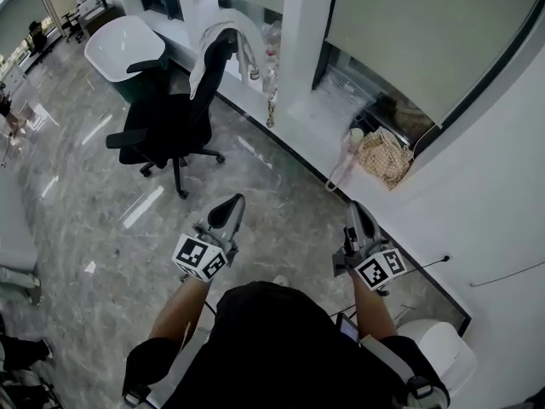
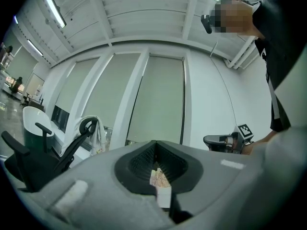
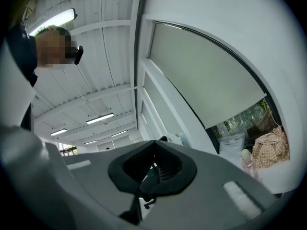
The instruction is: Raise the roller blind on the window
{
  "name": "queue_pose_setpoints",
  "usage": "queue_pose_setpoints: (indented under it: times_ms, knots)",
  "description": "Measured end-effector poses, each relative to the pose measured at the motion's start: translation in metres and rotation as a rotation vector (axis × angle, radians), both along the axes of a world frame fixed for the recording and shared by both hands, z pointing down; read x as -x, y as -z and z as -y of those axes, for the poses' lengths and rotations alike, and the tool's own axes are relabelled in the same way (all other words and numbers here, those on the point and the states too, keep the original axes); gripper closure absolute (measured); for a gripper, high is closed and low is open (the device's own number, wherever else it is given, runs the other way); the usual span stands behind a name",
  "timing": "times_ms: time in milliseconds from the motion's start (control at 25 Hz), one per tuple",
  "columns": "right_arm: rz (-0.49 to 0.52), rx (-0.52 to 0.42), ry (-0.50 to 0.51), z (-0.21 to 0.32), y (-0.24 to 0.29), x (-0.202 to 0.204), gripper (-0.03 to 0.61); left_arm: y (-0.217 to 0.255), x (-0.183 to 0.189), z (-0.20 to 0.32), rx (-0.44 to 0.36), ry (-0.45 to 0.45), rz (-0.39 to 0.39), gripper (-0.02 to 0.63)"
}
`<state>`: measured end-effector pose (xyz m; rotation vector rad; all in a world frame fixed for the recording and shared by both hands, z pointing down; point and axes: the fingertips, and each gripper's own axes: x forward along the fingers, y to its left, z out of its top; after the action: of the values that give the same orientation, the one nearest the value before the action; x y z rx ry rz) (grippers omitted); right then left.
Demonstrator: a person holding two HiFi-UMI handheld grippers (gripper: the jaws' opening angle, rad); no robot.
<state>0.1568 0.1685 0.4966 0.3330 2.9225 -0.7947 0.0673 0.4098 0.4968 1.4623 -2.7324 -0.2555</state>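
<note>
A wide stretch of grey veined floor [image 1: 102, 194] is being shown between the person and the window wall, so the task is being judged as barely begun. The roller blind [image 1: 426, 32] nearest the right-hand tool is being seen lowered over most of its window, with only a low strip of glass being left uncovered above the sill [image 1: 319, 118]. All of the raising is therefore being counted as undone.

A black office chair [image 1: 174, 122], with a pale cloth [image 1: 223, 31] being draped over its back, is being seen further left, well apart from that blind. On the sill under the blind a checked bag [image 1: 385, 156] is being seen resting, with a small pink-and-cream object [image 1: 347, 156] just beside it.

The left gripper [image 1: 233, 203] and the right gripper [image 1: 358, 210] are being held out roughly level in front of the person, well apart from each other and short of the sill. Both pairs of jaws are being pressed together with nothing between them.

No pull cord or chain is being made out with certainty. Finding it, clamping it and drawing the blind up are being reckoned as the steps remaining.
</note>
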Motion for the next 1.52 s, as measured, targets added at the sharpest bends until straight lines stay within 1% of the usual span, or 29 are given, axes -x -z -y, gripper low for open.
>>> queue_pose_setpoints:
  times_ms: [120,240,320,480,680,840,1000,1120,1280,1400,1520]
  knots:
    - [0.001,0.009,-0.032,0.029,-0.004,0.004,0.579,0.001,0.013,0.026,-0.015,0.019,-0.012,0.614]
    - [-0.002,0.024,-0.073,0.052,-0.011,0.004,0.579,-0.004,0.024,0.052,-0.006,-0.014,-0.02,0.614]
    - [-0.014,0.037,-0.101,0.065,-0.017,0.003,0.579,-0.006,0.031,0.067,0.005,-0.031,-0.009,0.614]
    - [-0.025,0.055,-0.171,0.089,-0.026,0.004,0.578,0.004,0.058,0.089,0.001,-0.021,0.022,0.614]
    - [-0.042,0.053,-0.288,0.106,-0.031,0.014,0.578,-0.003,0.094,0.112,-0.029,-0.118,-0.007,0.614]
    - [-0.039,0.038,-0.375,0.111,-0.024,0.039,0.578,-0.008,0.133,0.13,-0.055,-0.215,-0.018,0.614]
    - [-0.024,0.006,-0.403,0.118,-0.015,0.079,0.578,-0.009,0.172,0.15,-0.062,-0.288,0.003,0.614]
    - [-0.014,-0.004,-0.425,0.122,-0.01,0.108,0.578,-0.005,0.203,0.16,-0.049,-0.322,0.017,0.614]
    - [-0.026,-0.009,-0.474,0.132,-0.007,0.14,0.578,0.004,0.245,0.175,-0.056,-0.356,0.021,0.614]
    - [-0.039,-0.021,-0.518,0.134,-0.005,0.156,0.578,0.002,0.272,0.186,-0.056,-0.395,0.014,0.614]
    - [-0.055,-0.035,-0.557,0.139,-0.002,0.161,0.578,0.0,0.287,0.205,-0.057,-0.447,0.006,0.614]
